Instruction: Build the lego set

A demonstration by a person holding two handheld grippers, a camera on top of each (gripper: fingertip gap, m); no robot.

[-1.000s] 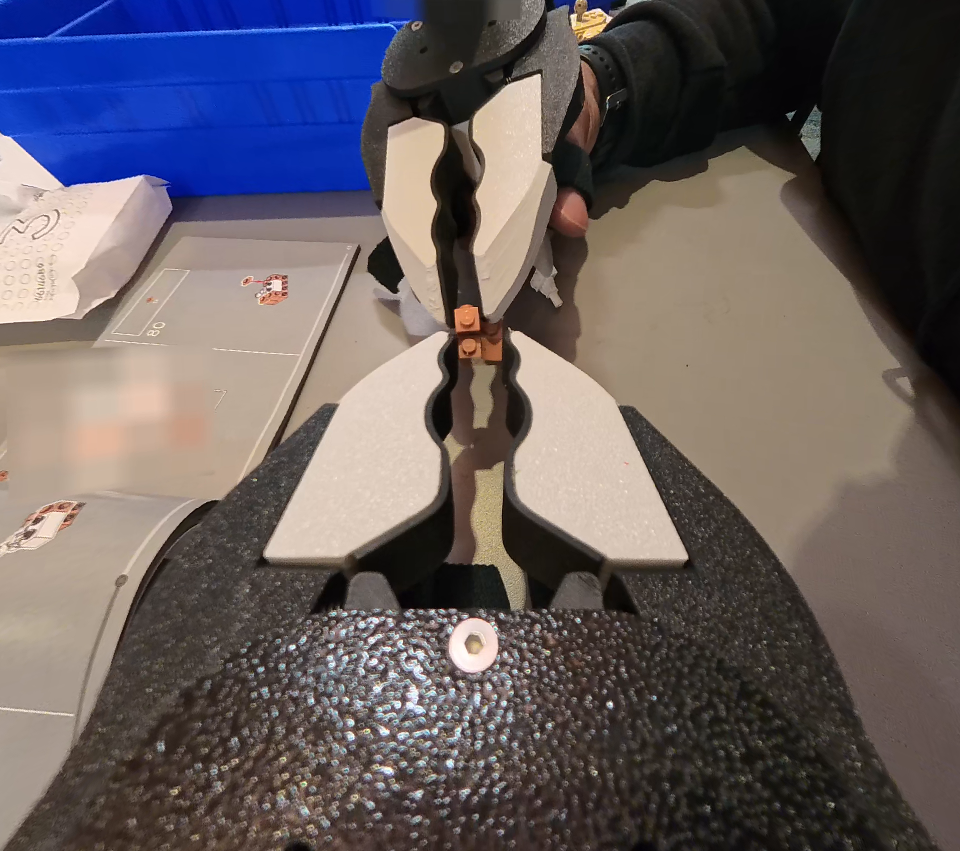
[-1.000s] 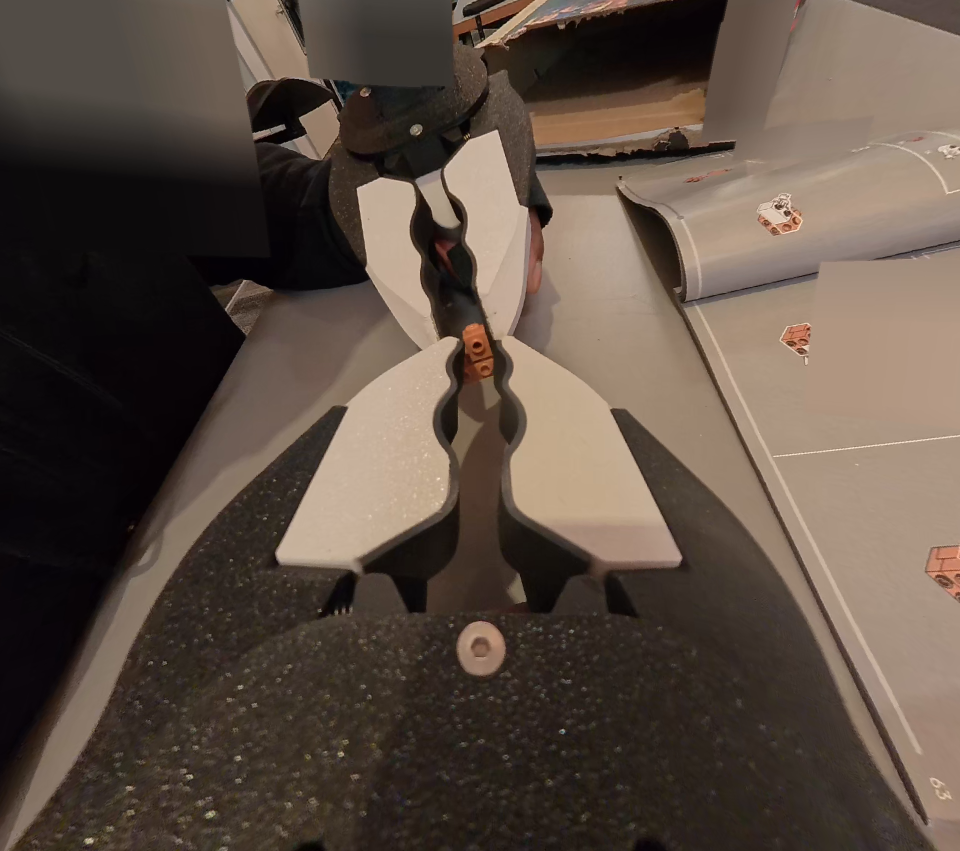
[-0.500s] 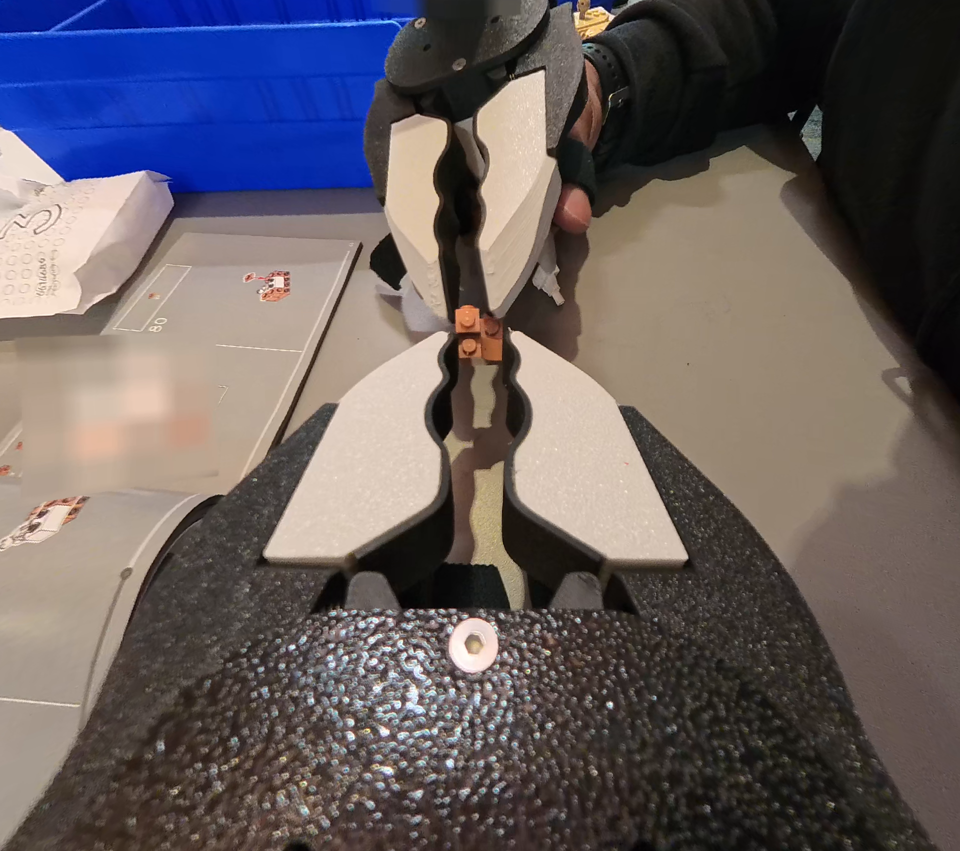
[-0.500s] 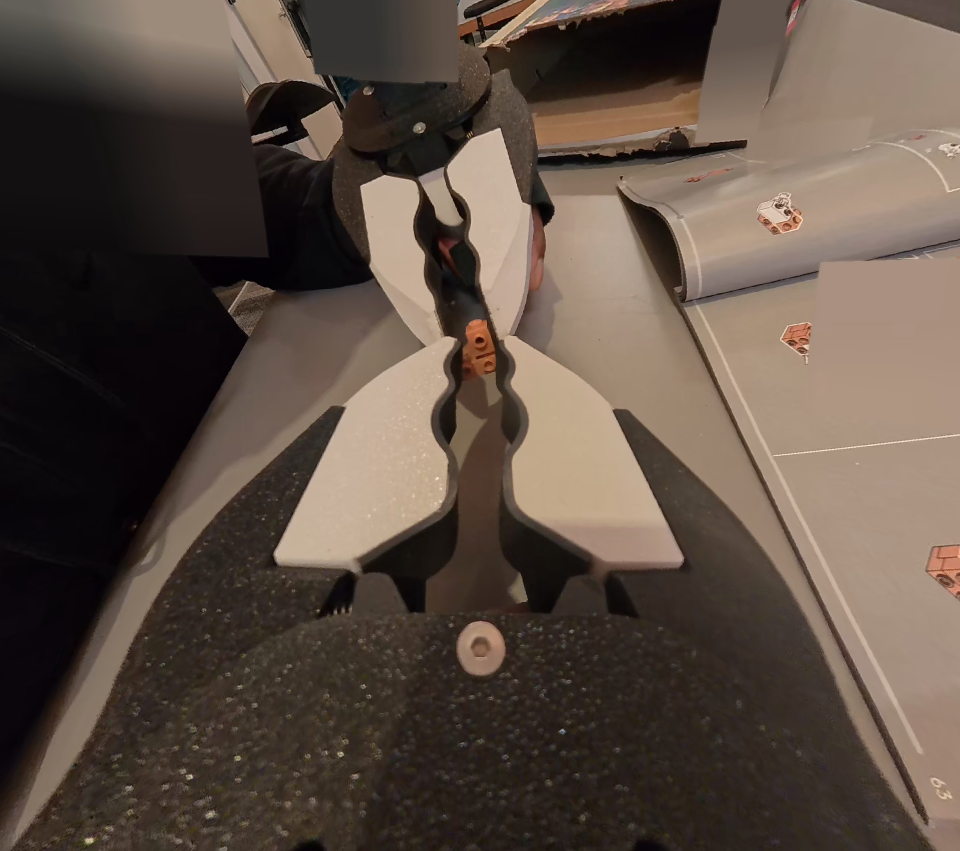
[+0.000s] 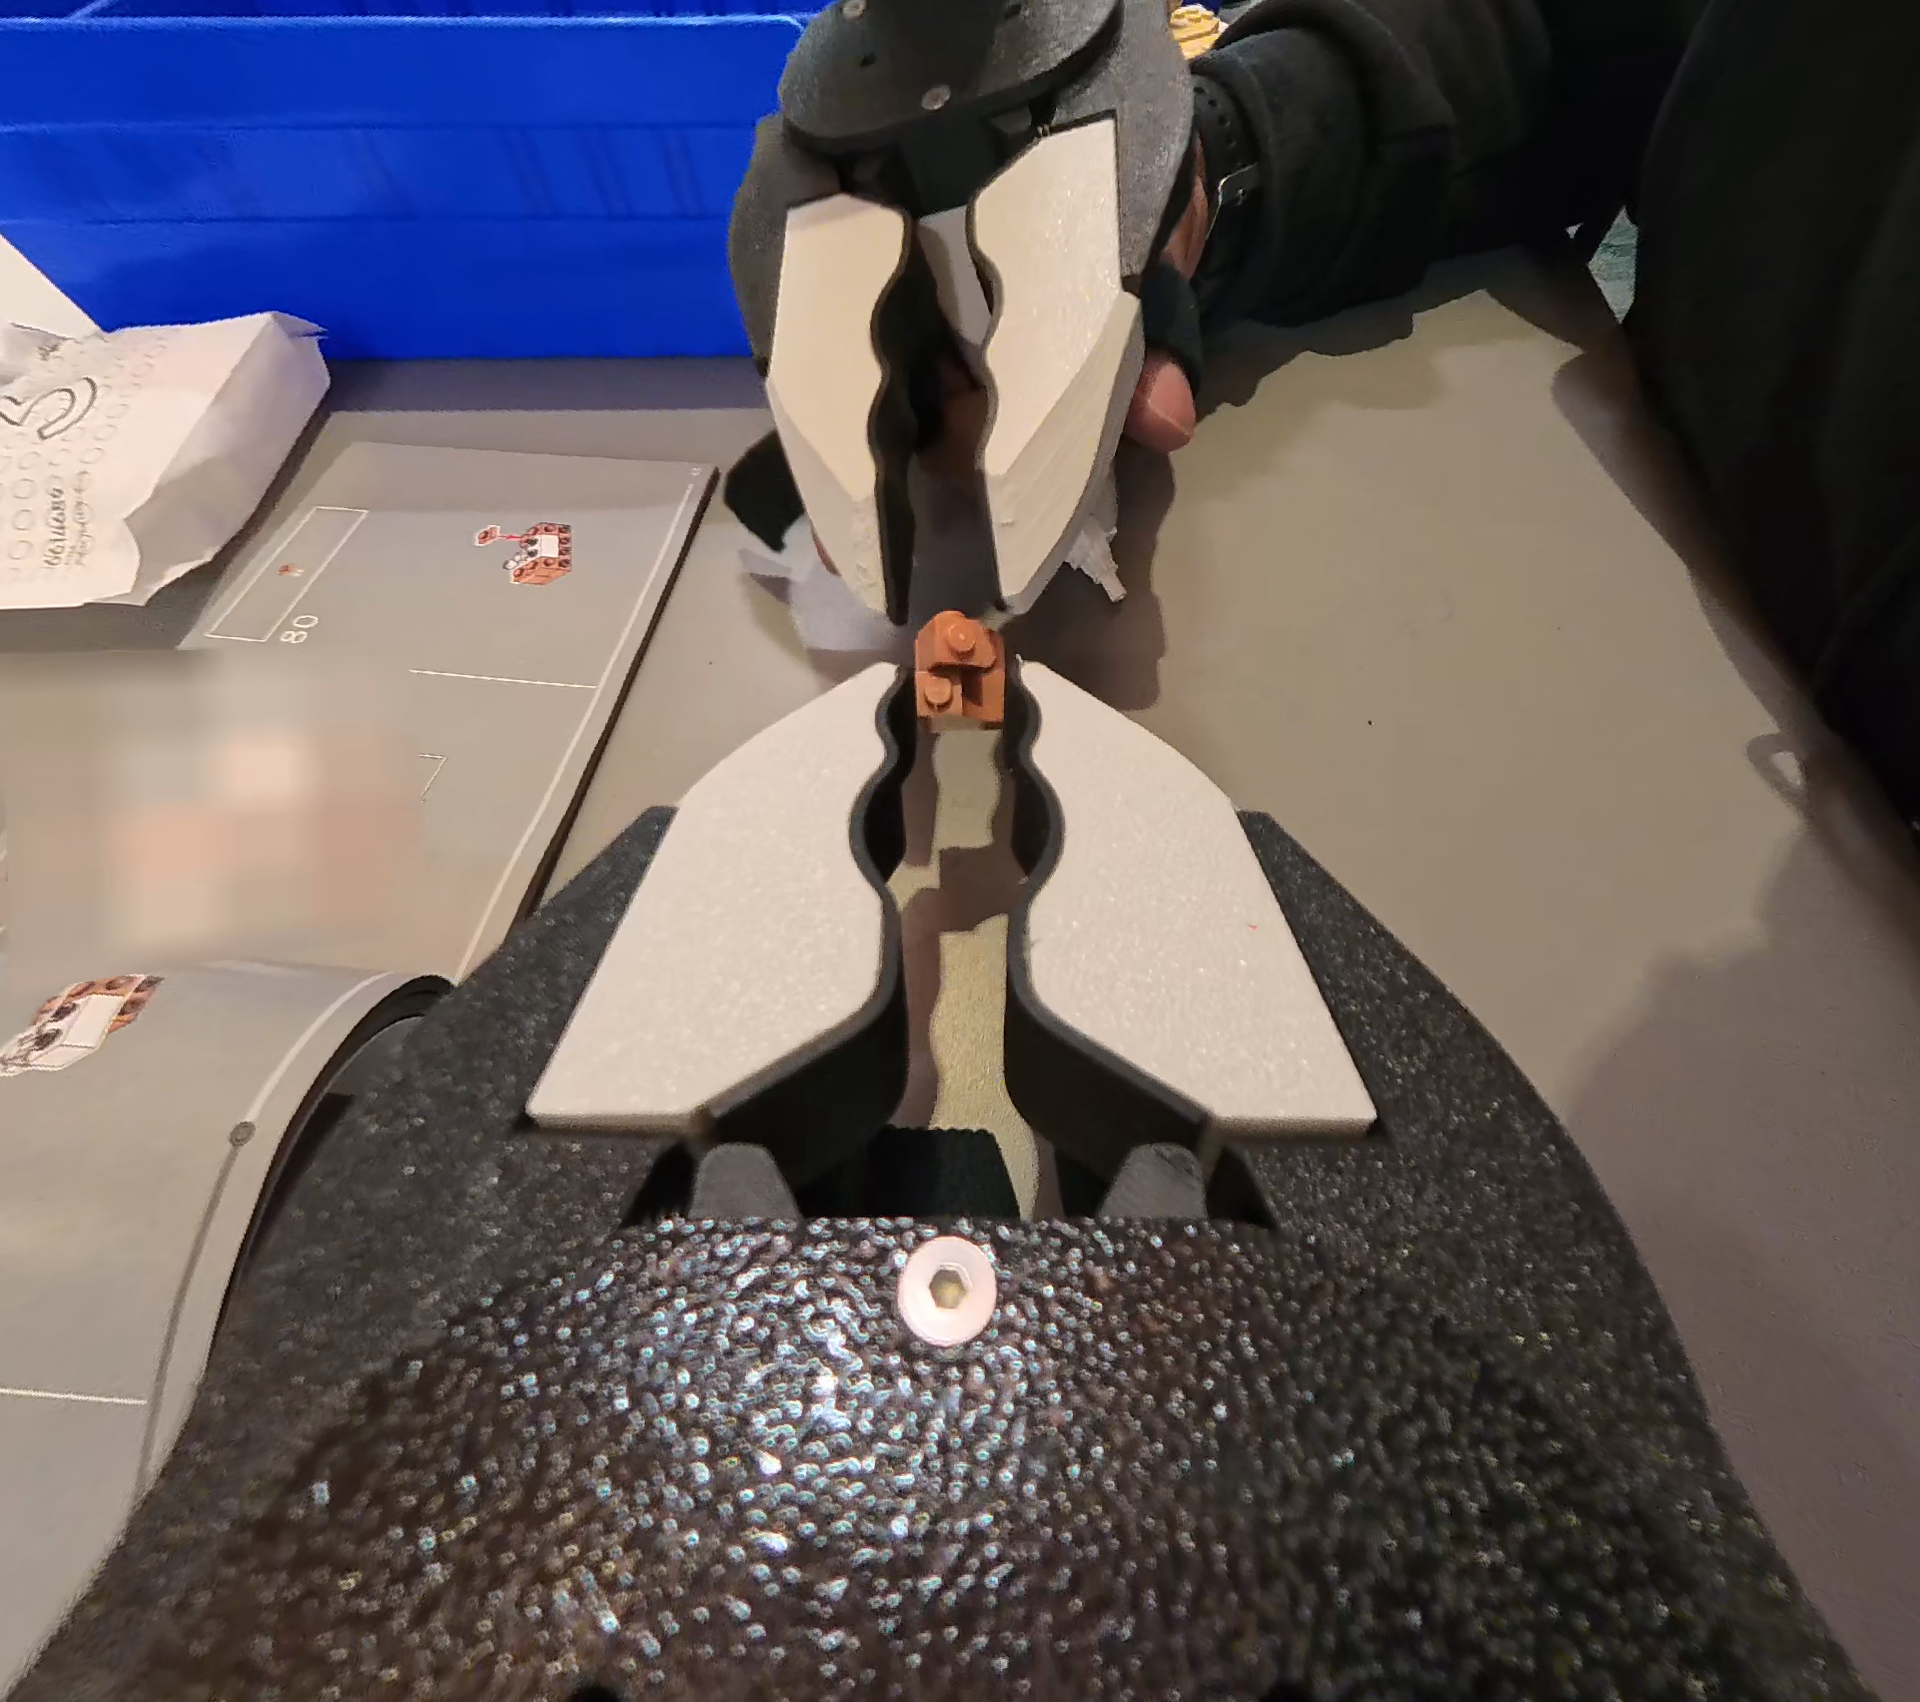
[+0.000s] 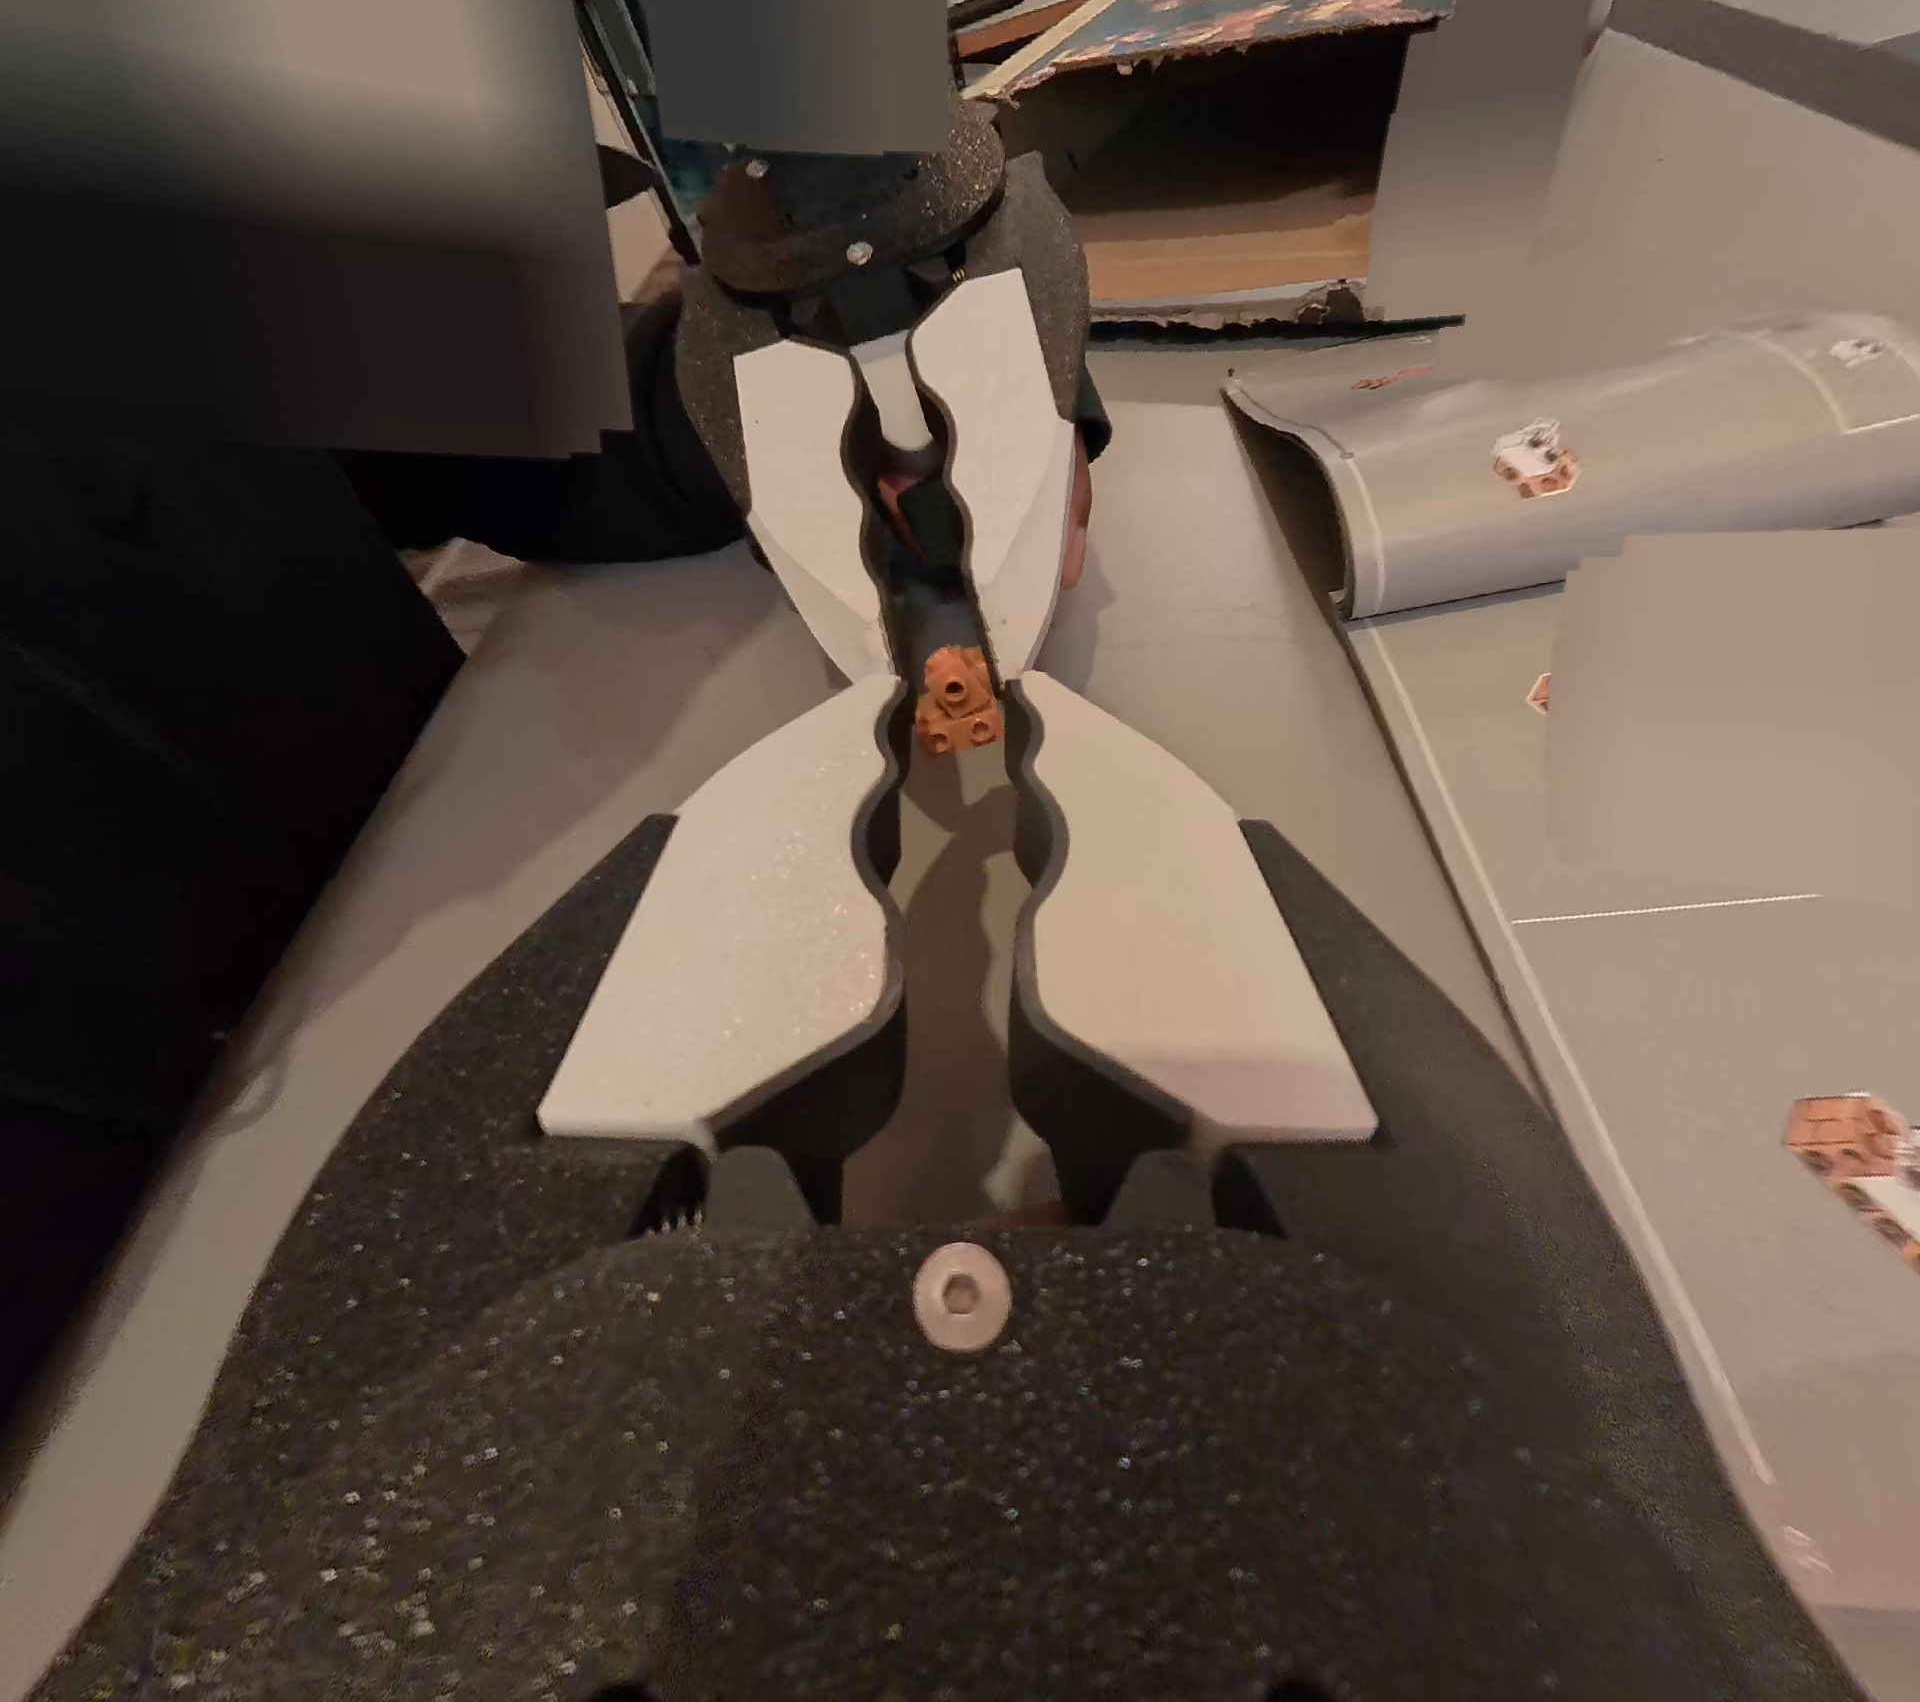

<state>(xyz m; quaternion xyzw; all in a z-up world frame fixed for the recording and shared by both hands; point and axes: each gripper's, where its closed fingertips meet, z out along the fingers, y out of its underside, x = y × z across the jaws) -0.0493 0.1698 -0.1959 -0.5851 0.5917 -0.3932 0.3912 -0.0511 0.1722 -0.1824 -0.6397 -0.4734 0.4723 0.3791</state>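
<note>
Left wrist view: left gripper [image 5: 958, 696] with jaws pinching a small brown brick assembly [image 5: 958, 678] above the grey counter [image 5: 1455, 717]. Opposite, right gripper [image 5: 951, 608] tip to tip with it, jaws slightly spread, tips just beside the top brick, contact not clear. Behind, a row of blue bins [image 5: 364, 125], insides hidden from this angle. Left of the grippers, an open instruction booklet [image 5: 436, 603] and a crumpled white paper bag [image 5: 145, 457].

Right wrist view: right gripper [image 6: 954, 717] with a narrow gap showing left of the bricks [image 6: 956, 707]. Far back, a torn cardboard box [image 6: 1226, 125] lying open, inside dark, contents not discernible. To the right, curled booklet pages [image 6: 1558, 489].
</note>
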